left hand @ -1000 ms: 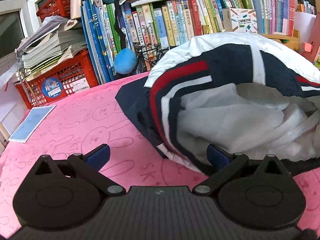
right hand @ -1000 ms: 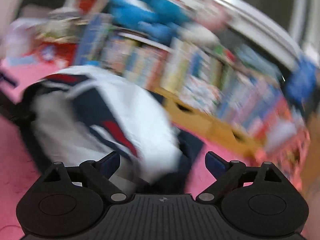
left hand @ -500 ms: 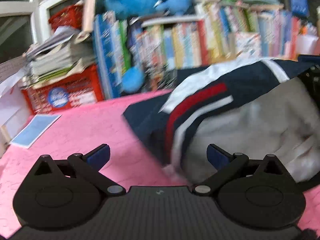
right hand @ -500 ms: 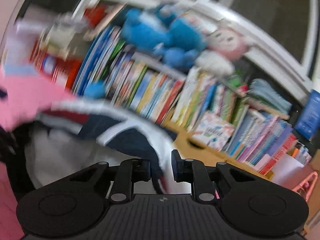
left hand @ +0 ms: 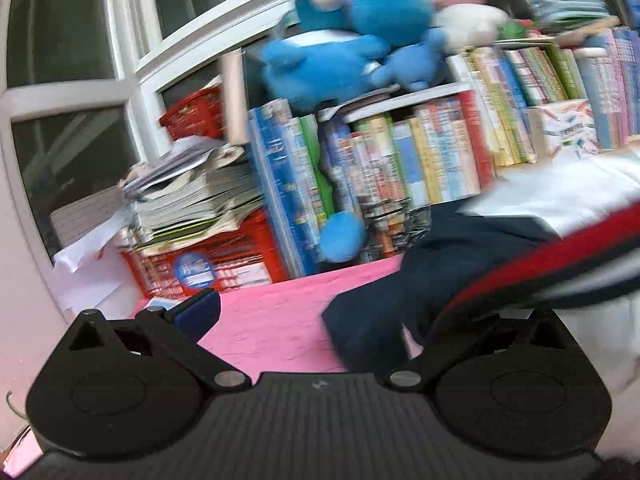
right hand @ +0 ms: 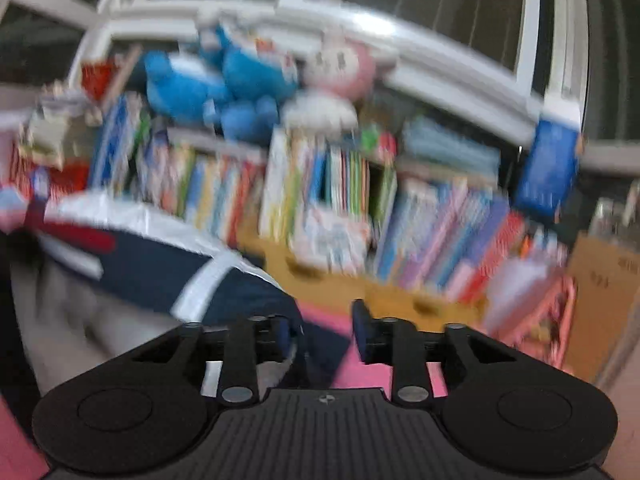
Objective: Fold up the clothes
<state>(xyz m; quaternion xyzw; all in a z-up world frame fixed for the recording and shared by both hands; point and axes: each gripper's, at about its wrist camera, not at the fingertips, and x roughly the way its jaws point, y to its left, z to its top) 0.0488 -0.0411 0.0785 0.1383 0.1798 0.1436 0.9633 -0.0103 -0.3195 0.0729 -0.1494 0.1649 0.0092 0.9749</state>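
Your right gripper (right hand: 320,330) pinched the jacket (right hand: 160,268) half a second ago, now it's partly spread. Left gripper (left hand: 316,312) stays wide, jacket draping its right finger. Still bunched, lower left.

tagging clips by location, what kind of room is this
Probably a child's bedroom or study at home: packed bookshelves, plush toys on top, and a pink cartoon-print cover under the jacket.

Jacket (left hand: 500,248): cloth, matt navy shell, pale fleecy lining. Worktop (left hand: 280,320) cover: pink, matt. Tool (right hand: 320,334) body: black ribbed matt plastic. Plush toys (left hand: 340,52): fuzzy.
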